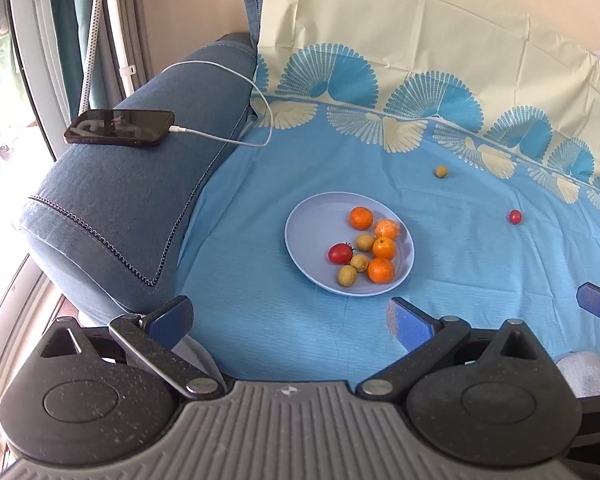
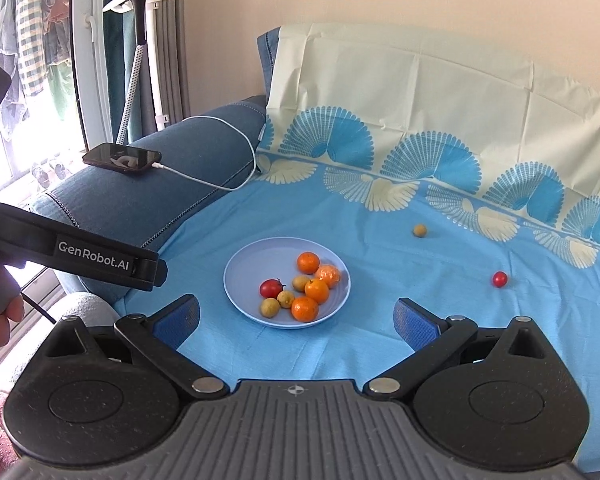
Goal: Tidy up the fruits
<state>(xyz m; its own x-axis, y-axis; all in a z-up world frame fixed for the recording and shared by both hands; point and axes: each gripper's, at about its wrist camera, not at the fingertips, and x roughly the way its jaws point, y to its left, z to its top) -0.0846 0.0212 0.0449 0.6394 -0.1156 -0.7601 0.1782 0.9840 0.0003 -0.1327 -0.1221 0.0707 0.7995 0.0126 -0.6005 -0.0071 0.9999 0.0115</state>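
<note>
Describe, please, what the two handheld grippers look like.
Both the left gripper and right gripper share black speckled linkage arms, round black hubs, silver pivot pins, blue-padded fingers and a ribbed grey base. White "GenRobot.AI" lettering marks the left gripper's black body.

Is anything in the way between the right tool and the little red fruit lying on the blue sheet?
Nothing visible is. The right tool is open and empty, and only bare blue sheet lies between it and the red fruit. The plate sits off to the left of that path.

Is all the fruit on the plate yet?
No. A yellowish fruit and a red one lie on the sheet, off the plate.
</note>
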